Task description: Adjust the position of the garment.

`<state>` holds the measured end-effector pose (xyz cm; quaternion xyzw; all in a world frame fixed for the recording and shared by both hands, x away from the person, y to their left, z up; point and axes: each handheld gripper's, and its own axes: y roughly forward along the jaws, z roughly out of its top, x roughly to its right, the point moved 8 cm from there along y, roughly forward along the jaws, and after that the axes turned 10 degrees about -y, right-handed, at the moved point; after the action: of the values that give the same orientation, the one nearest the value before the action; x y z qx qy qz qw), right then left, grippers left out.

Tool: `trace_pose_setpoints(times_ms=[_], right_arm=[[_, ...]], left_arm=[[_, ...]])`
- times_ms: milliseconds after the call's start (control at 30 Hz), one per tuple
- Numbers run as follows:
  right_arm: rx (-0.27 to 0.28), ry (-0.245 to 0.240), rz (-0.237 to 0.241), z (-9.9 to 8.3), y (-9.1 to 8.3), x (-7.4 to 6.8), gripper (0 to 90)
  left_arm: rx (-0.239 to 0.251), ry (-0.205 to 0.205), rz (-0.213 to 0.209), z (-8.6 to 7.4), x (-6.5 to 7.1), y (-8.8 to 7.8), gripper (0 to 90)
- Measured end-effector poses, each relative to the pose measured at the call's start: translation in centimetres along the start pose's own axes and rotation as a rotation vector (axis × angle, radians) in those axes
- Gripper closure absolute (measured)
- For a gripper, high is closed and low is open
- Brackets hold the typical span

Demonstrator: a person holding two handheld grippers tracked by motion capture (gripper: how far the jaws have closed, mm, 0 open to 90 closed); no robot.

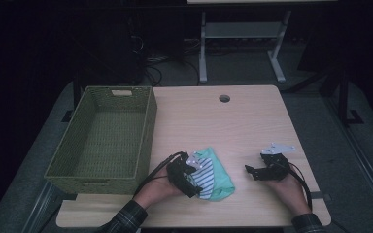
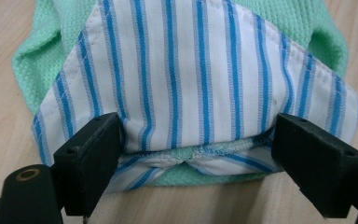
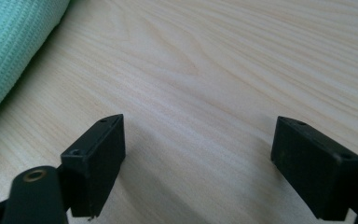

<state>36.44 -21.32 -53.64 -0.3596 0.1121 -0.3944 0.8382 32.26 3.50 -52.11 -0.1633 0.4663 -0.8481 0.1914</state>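
A folded mint-green garment (image 1: 219, 175) with a white and blue striped collar (image 1: 204, 178) lies on the wooden table (image 1: 233, 121) near its front edge. My left gripper (image 1: 190, 178) is open at the garment's left side; in the left gripper view its jaws stand wide on either side of the striped collar (image 2: 200, 84), above the green knit (image 2: 42, 51). My right gripper (image 1: 253, 172) rests open on the table to the right of the garment, apart from it, with bare wood between its jaws. The green fabric (image 3: 9, 42) shows at the upper left of the right gripper view.
An empty green woven basket (image 1: 108, 138) stands on the table's left side. A round cable hole (image 1: 224, 98) is near the far edge. Behind the table are a desk frame (image 1: 243, 39) and cables on the floor.
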Motion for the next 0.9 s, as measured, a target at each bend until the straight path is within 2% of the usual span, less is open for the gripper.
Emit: trace_pose_setpoints(times_ms=[167,300,633,900], right_arm=[[0.005,-0.005,-0.001,-0.04,0.07,-0.01,14.9],[0.005,-0.005,-0.001,-0.03,0.07,-0.01,14.8],[0.005,-0.001,-0.002,0.00,0.11,-0.04,14.4],[0.005,-0.001,-0.002,0.00,0.12,-0.04,14.3]], left_arm=[[-0.002,0.014,0.027,-0.03,0.05,0.04,17.9],[-0.003,0.015,0.023,-0.05,-0.05,-0.16,24.6],[0.012,0.022,0.005,0.08,-0.42,-0.53,54.6],[0.009,0.018,0.001,0.27,-0.79,-0.57,70.1]])
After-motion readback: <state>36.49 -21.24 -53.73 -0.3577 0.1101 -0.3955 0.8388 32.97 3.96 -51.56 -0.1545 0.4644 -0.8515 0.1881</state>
